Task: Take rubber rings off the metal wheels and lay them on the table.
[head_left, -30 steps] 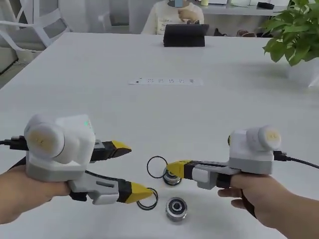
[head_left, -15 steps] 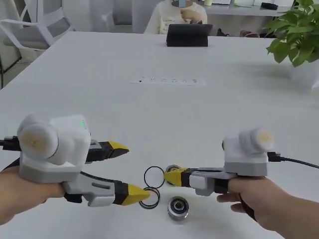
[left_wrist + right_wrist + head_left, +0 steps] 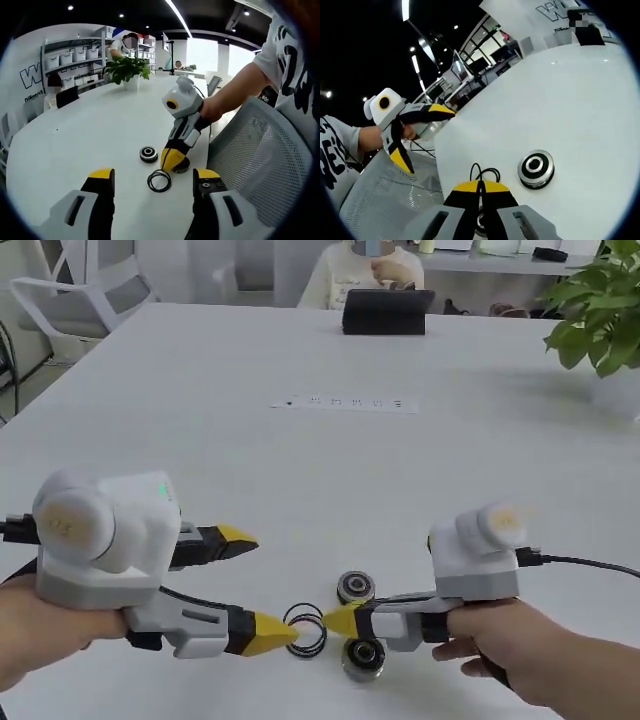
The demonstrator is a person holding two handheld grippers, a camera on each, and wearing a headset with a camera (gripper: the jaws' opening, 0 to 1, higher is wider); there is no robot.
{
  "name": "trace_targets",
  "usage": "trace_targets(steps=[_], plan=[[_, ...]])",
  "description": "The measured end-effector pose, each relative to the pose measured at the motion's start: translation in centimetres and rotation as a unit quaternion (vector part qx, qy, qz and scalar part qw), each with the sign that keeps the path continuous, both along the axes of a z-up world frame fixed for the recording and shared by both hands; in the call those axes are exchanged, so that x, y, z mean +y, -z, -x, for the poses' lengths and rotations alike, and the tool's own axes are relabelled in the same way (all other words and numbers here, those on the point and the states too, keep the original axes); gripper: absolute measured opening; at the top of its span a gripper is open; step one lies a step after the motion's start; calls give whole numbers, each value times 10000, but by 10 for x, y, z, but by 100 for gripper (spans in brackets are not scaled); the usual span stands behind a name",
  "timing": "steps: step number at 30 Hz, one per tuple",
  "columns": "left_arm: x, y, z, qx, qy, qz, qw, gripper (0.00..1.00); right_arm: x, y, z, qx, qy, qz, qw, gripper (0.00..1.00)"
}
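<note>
White bench (image 3: 300, 460), broad and pale, in an open office. Nearest, a left hand (image 3: 40, 625) holds the left tool (image 3: 277, 585), its yellow-tipped jaws spread wide apart and pointing right. Opposite, a right hand (image 3: 500, 635) holds the right tool (image 3: 330, 620) pointing left, jaws pressed together. Its tip reaches the rubber rings (image 3: 305, 628), though I cannot tell whether it pinches one. These two thin black rings lie overlapping on the bench between the two tools, just off the left tool's lower jaw tip. One metal wheel (image 3: 362, 657) sits under the right tool's jaws, partly hidden. The second wheel (image 3: 355, 586) stands free just beyond, near the rings but apart from them. Farther out, a white power strip (image 3: 345, 403) lies mid-bench. At the far edge stand a dark tablet (image 3: 388, 313) and, to the right, a leafy plant (image 3: 600, 310). A white chair (image 3: 80, 300) stands at the far left.
</note>
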State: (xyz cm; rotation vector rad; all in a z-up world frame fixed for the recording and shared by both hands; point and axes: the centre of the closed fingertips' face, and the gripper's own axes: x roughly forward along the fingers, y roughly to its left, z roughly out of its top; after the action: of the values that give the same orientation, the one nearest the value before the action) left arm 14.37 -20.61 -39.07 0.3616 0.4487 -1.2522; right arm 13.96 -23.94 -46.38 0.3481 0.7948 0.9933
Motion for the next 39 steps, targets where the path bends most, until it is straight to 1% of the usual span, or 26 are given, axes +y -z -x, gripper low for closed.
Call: trace_targets(steps=[1,3,5,10,13,15,19,23,27,30,34,35,39], plan=[[1,0,0,3,-10,-2,10000,61,0,3,1,32,-17,54,10000,0],[2,1,0,3,-22,-12,10000,61,-1,2,0,-6,-10,70,10000,0],[3,1,-1,6,-32,-23,10000,61,-1,2,0,10,-4,90,10000,0],[6,3,-2,15,-56,-43,10000,61,-3,3,-3,-94,15,204,9997,0],[7,3,-2,18,-59,-53,10000,61,-4,5,-3,-98,-24,289,9995,0],[7,3,-2,26,-57,-58,10000,61,-4,6,-2,-168,-61,355,9992,0],[6,4,-2,33,-46,-70,10000,61,-5,6,-4,-198,-40,383,9991,0],[5,3,-4,27,-38,-81,10000,61,-7,5,-4,-286,-52,424,9987,0],[4,2,-5,18,-36,-91,10000,61,-8,1,-7,-343,4,357,9988,4],[4,2,-6,13,-24,-91,10000,61,-9,-2,-8,-393,15,344,9986,4],[4,2,-7,17,-35,-93,9999,61,-9,-7,-10,-485,92,224,9985,5],[4,2,-7,17,-36,-93,9999,61,-9,-11,-11,-527,115,150,9984,5],[3,2,-9,29,-57,-78,9999,60,-10,-18,-12,-651,172,35,9977,6]])
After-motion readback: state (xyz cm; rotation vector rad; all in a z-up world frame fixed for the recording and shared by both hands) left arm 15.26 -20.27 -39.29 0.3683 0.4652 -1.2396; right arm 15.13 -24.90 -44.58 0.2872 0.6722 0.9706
